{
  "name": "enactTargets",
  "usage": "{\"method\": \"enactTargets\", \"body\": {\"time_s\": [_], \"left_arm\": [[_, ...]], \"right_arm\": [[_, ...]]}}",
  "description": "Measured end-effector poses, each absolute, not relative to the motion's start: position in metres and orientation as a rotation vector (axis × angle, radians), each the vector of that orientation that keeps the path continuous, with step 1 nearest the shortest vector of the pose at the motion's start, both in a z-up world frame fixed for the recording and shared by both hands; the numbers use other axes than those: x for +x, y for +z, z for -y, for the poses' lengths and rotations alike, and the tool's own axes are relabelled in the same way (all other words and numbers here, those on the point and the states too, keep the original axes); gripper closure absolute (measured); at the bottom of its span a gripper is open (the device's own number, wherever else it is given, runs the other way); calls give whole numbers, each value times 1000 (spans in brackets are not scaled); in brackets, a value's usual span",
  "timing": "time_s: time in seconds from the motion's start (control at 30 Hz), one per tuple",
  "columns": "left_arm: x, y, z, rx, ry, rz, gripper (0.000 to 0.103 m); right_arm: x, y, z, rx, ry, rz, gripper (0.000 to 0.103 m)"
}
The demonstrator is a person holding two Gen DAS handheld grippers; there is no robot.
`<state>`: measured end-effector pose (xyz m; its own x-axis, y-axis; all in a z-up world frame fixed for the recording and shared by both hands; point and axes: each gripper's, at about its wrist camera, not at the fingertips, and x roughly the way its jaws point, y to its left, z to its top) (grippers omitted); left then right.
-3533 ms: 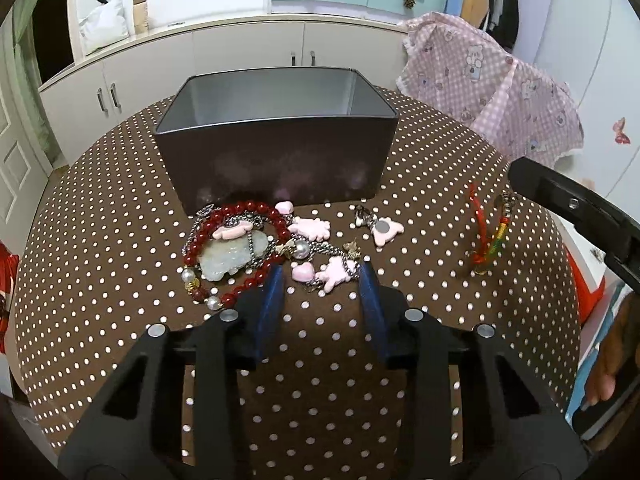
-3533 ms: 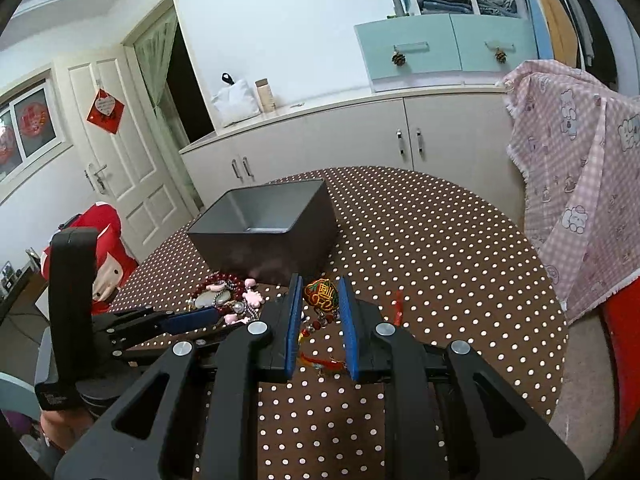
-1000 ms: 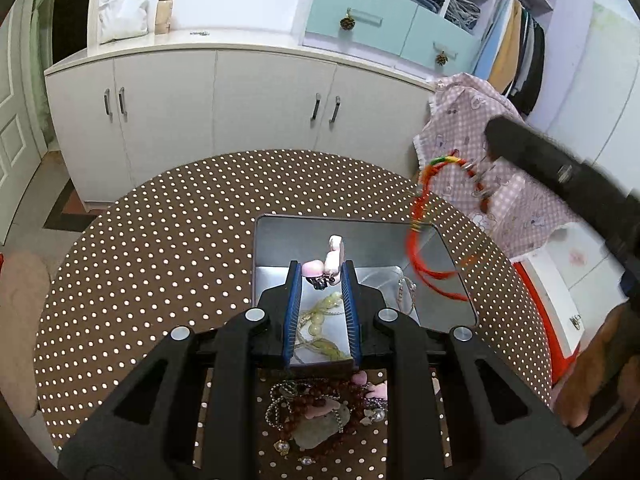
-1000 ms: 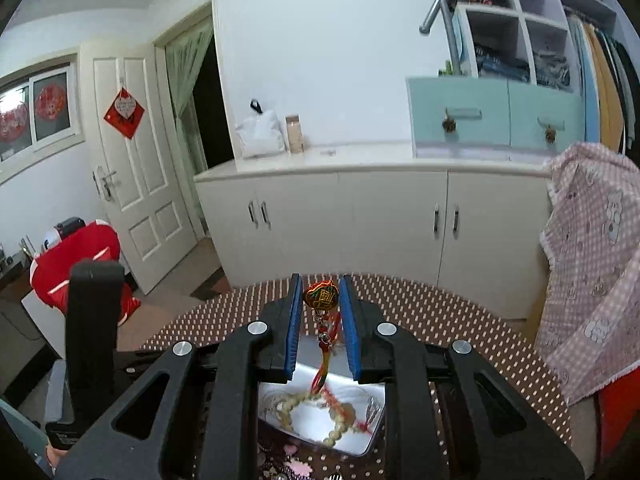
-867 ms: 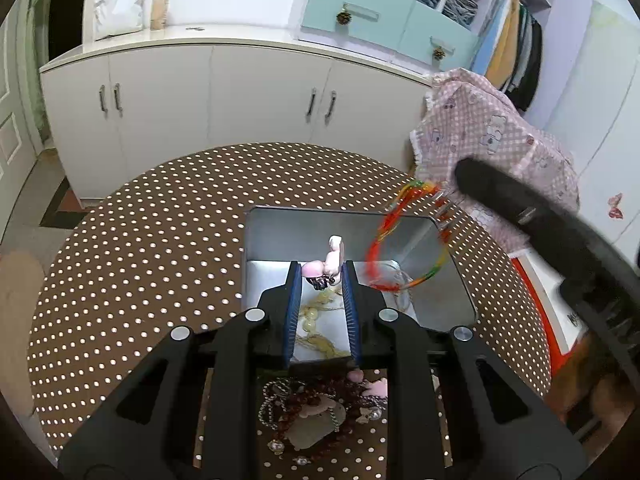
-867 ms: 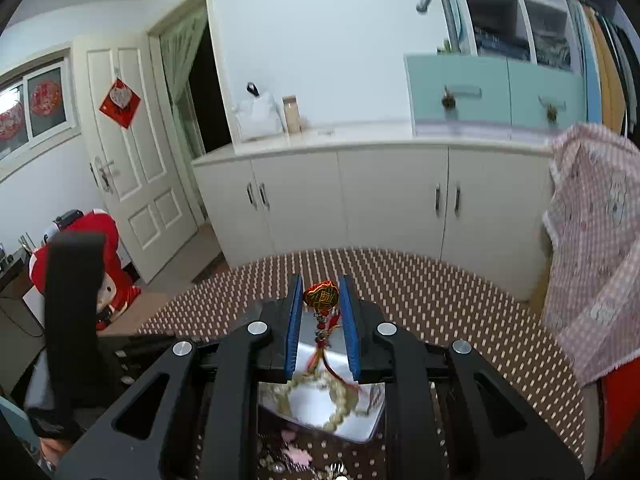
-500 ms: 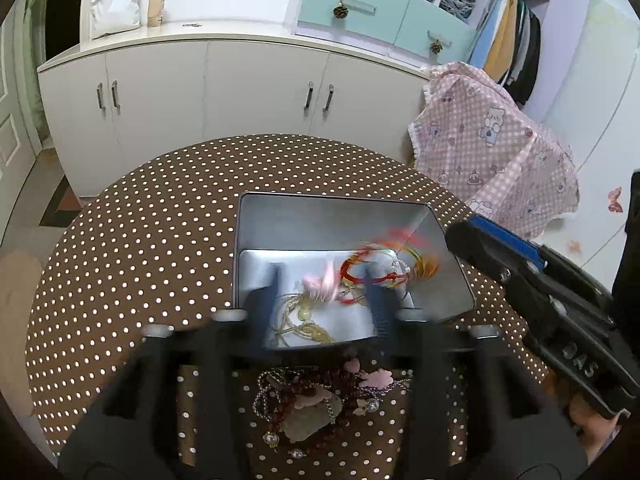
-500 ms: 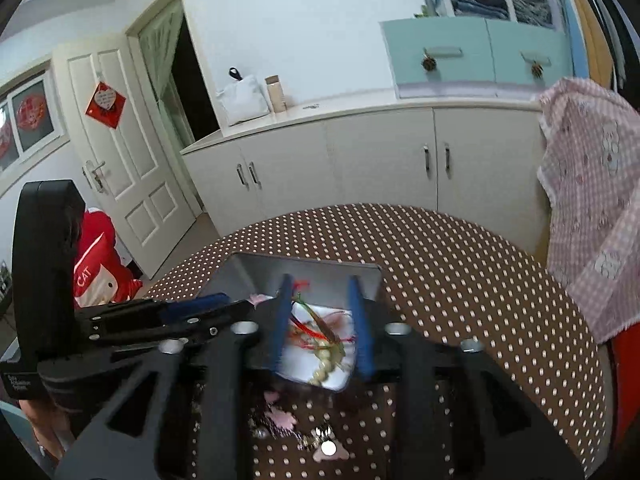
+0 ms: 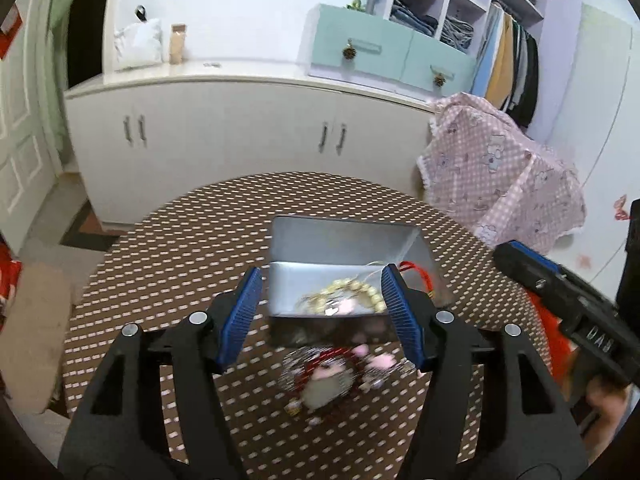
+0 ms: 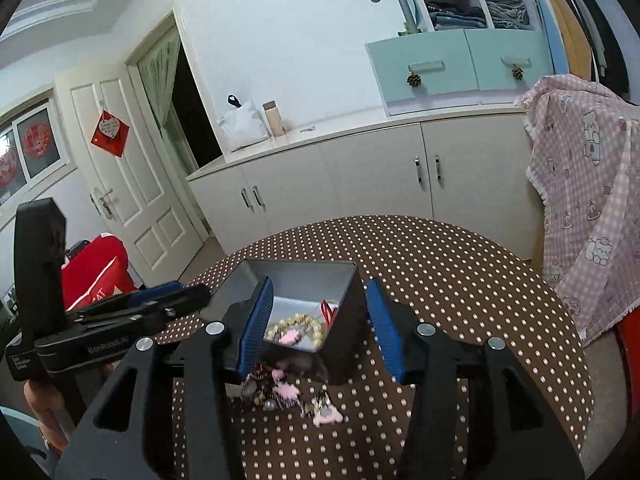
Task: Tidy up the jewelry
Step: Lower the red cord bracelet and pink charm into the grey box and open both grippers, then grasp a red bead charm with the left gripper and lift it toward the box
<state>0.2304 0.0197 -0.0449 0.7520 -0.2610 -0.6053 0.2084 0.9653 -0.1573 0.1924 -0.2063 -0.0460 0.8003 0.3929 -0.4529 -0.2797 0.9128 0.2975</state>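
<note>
A dark metal box (image 9: pixel 344 240) stands on the polka-dot table (image 9: pixel 180 248); it also shows in the right wrist view (image 10: pixel 348 320). Inside lie a pearl bracelet (image 9: pixel 356 290), a pink charm (image 10: pixel 290 336) and a red cord bracelet (image 9: pixel 416 272). In front of the box lies a pile of jewelry (image 9: pixel 332 376) with red beads, a pale jade pendant and pink charms (image 10: pixel 326 416). My left gripper (image 9: pixel 320 316) is open and empty above the box's near side. My right gripper (image 10: pixel 318 332) is open and empty above the box.
White cabinets (image 9: pixel 240 140) stand behind the table. A pink checked cloth (image 9: pixel 500 184) hangs over something to the right. A white door (image 10: pixel 132 192) and a red bag (image 10: pixel 96 272) are at the left. The table edge curves close on all sides.
Both grippers have opened and let go: the pink charm and the red cord bracelet now lie in the box. Both grippers have drawn back a little.
</note>
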Motion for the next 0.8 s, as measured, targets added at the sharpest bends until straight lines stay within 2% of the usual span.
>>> {"method": "enactTargets", "body": {"time_s": [0.3,0.63,0.8], "left_arm": [[211,-81,-41,-38,-190,-750,40],[213,-114,-30,-26,-211,-830,41],[219,-122,-31,-55,-226,-854,57]], "right_arm": [[176,-73,207,218,373,-607,56],[175,-106,191,186,373,-715,56],[175,-108,189,179,377,-723,56]]}}
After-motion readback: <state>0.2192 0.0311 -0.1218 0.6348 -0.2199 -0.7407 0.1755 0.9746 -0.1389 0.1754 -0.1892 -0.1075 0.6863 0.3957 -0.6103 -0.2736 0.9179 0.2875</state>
